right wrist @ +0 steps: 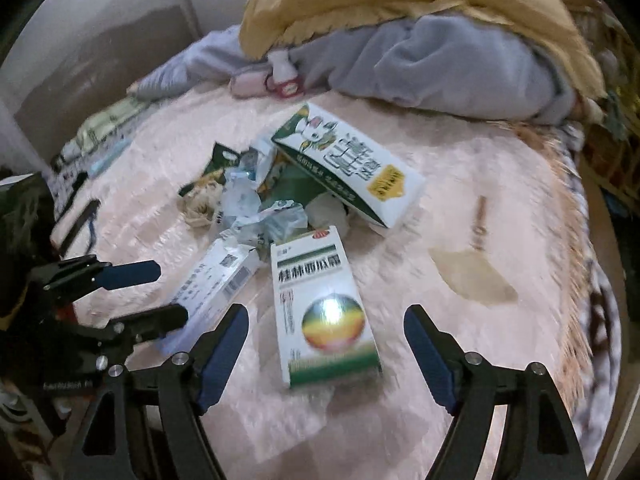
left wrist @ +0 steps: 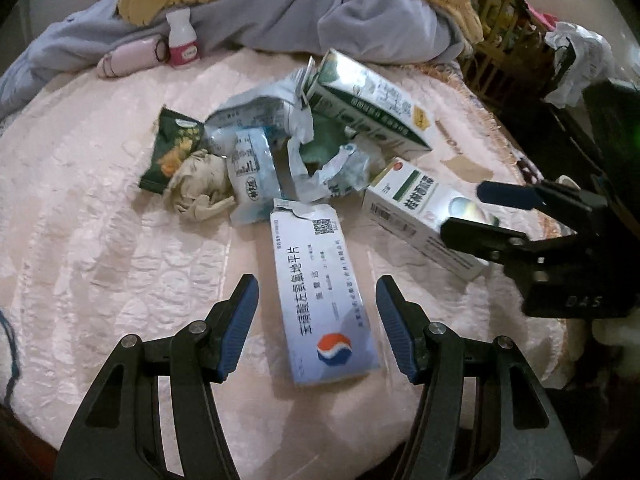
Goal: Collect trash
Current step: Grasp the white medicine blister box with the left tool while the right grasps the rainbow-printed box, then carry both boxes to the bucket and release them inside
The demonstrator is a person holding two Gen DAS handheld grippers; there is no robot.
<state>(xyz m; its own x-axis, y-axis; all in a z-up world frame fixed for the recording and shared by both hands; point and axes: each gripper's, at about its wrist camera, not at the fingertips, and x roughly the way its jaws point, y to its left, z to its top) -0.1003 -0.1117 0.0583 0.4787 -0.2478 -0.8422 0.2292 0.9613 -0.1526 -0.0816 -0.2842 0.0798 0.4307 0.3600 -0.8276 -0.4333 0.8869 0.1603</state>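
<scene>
With both tongs released, the left tongs (left wrist: 316, 328) straddling the flat blue-white box (left wrist: 320, 296) at lower centre and the right tongs (right wrist: 326, 350) straddling the green-white box (right wrist: 320, 312), simultaneous closing risks collision.

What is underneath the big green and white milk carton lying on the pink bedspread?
The green and white milk carton lies tilted on torn bluish plastic wrappers and something white at its lower end. Whatever lies deeper beneath it is covered.
</scene>
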